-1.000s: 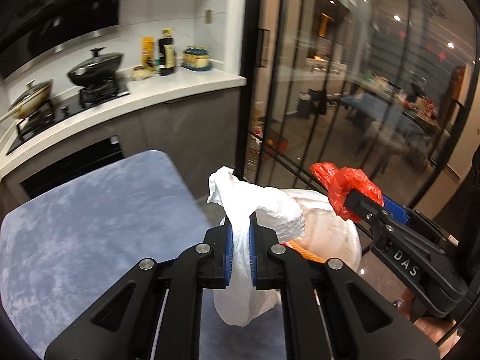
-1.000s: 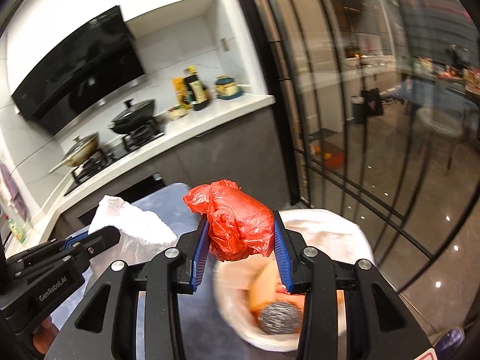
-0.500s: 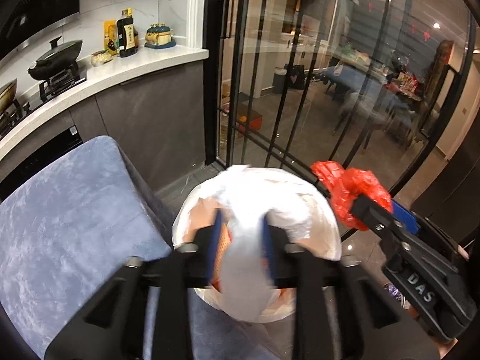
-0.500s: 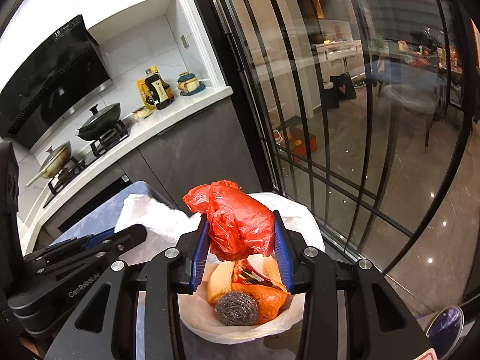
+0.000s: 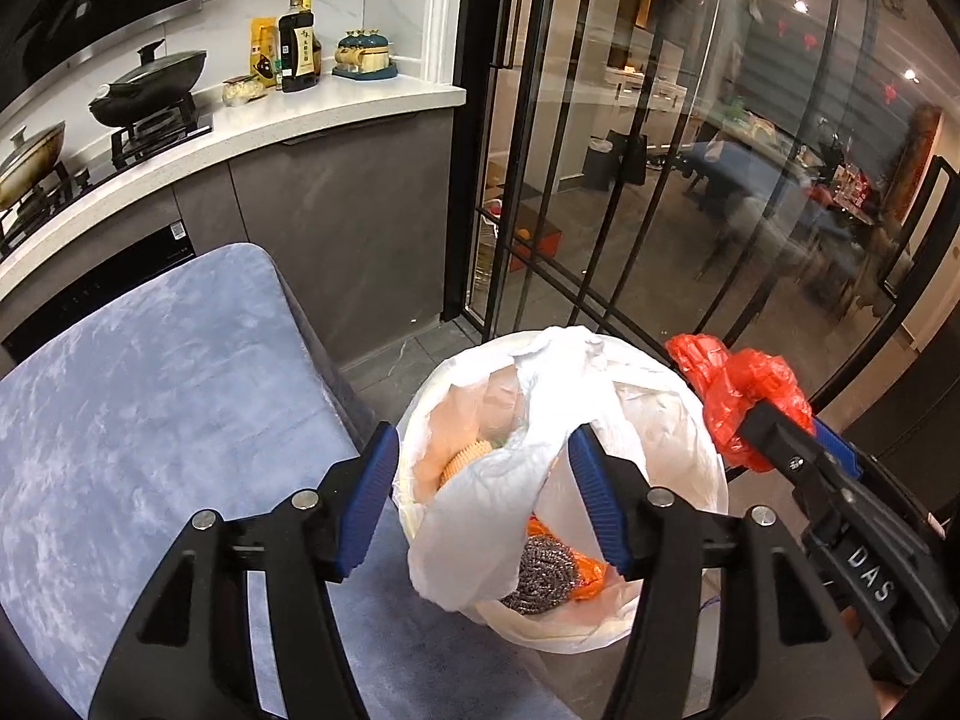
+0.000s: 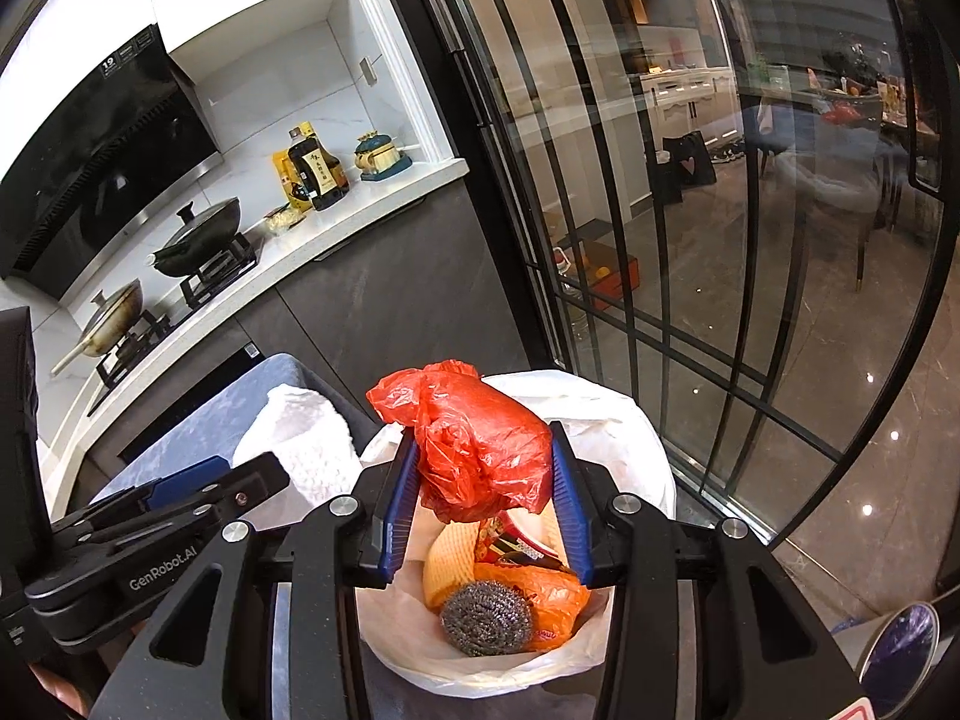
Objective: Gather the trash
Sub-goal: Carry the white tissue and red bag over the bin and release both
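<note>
A crumpled red plastic bag point(image 6: 483, 441) is gripped by the right gripper point(image 6: 483, 516) above the white-lined round bin point(image 5: 690, 396); the left gripper point(image 5: 483, 504) is spread wide, its white plastic bag point(image 5: 510, 480) let go, and could snag on the rim.

At the centre of the frame the right tool point(image 6: 483, 474) pinches a crumpled red plastic bag point(image 6: 480, 444) between its blue pads point(image 6: 401, 498). Directly below sits a white-lined bin point(image 6: 648, 456) holding a steel scourer point(image 6: 486, 617), orange wrapping point(image 6: 552, 597) and a yellow sponge point(image 6: 450, 555). At lower left the left tool point(image 6: 240, 480) sits beside white plastic point(image 6: 306, 444). A blue surface point(image 6: 210, 420) lies behind.
</note>
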`<action>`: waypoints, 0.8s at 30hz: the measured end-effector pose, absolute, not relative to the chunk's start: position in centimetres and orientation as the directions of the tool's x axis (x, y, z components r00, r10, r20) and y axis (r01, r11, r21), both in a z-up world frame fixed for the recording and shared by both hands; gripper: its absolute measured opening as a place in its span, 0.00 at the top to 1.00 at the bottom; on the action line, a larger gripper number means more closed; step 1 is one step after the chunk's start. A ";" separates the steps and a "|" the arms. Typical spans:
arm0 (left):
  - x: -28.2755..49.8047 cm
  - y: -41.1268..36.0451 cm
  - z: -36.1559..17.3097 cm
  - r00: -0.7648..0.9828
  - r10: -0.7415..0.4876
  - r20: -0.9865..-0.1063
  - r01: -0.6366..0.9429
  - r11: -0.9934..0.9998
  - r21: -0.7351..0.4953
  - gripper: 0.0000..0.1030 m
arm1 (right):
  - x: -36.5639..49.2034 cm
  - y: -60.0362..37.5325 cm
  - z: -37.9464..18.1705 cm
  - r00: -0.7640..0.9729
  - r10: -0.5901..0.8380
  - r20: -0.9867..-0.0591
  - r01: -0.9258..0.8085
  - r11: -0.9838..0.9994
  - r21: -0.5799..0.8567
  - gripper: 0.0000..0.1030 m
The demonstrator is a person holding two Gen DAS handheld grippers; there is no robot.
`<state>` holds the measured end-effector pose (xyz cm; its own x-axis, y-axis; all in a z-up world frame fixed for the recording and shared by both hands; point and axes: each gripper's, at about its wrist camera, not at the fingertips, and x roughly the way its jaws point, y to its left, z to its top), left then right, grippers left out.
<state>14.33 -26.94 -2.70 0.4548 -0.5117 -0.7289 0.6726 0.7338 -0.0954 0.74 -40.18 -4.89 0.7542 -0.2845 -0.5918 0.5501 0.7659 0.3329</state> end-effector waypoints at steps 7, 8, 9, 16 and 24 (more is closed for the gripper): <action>14.3 -27.7 -3.0 0.468 -0.493 -0.734 0.666 0.743 -0.074 0.16 | 0.4 -40.4 -5.0 0.753 -0.292 -0.590 0.558 0.759 0.335 0.60; 14.2 -27.8 -3.0 0.474 -0.487 -0.734 0.670 0.740 -0.059 0.16 | 0.3 -40.5 -5.0 0.753 -0.293 -0.590 0.559 0.757 0.338 0.60; 14.1 -28.0 -3.2 0.475 -0.479 -0.738 0.675 0.737 -0.043 0.16 | 0.2 -40.6 -5.0 0.752 -0.294 -0.590 0.561 0.755 0.338 0.60; 13.9 -27.9 -4.0 0.480 -0.455 -0.750 0.670 0.742 -0.021 0.16 | -0.1 -40.5 -5.3 0.743 -0.298 -0.599 0.570 0.751 0.333 0.60; 13.8 -26.6 -3.9 0.505 -0.440 -0.743 0.652 0.758 -0.006 0.16 | 0.7 -40.0 -5.3 0.744 -0.283 -0.606 0.556 0.765 0.325 0.55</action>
